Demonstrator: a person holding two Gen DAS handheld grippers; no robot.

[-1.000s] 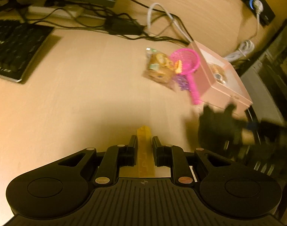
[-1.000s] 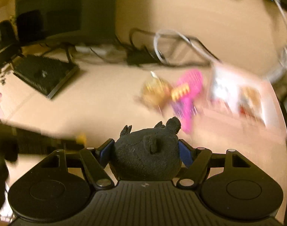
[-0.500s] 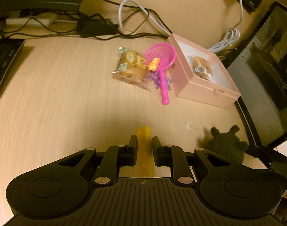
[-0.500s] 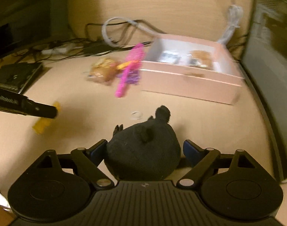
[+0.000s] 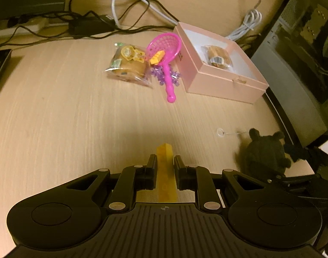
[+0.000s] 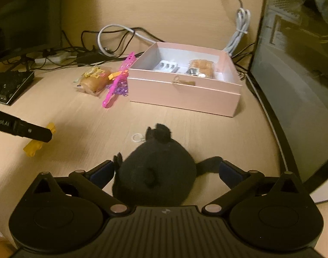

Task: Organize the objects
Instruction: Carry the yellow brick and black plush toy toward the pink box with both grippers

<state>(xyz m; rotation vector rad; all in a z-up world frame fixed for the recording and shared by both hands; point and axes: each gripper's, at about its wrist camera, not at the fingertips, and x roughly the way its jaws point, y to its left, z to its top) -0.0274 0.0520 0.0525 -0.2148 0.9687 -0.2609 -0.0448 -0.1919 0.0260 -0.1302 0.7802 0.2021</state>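
Observation:
My left gripper [image 5: 165,161] is shut on a yellow brick [image 5: 165,172] low over the wooden desk; the brick also shows in the right wrist view [image 6: 34,146]. My right gripper [image 6: 166,167] has its jaws spread wide around a black plush toy [image 6: 155,167] that rests on the desk with its key ring [image 6: 137,138] in front. The plush also shows in the left wrist view [image 5: 264,153]. An open pink box [image 6: 185,92] holds a wrapped bun [image 6: 201,67] and a white item [image 6: 167,66].
Left of the pink box [image 5: 219,81] lie a packaged bun [image 5: 129,64], a pink toy net [image 5: 166,51] with a yellow piece and purple beads [image 5: 164,76]. Cables [image 5: 88,24] run along the back. A keyboard [image 6: 9,86] is at left, a computer case [image 6: 297,64] at right.
Both grippers swung right toward the pink box. The right jaws have spread apart and the plush now sits on the desk. The left gripper still holds the yellow brick.

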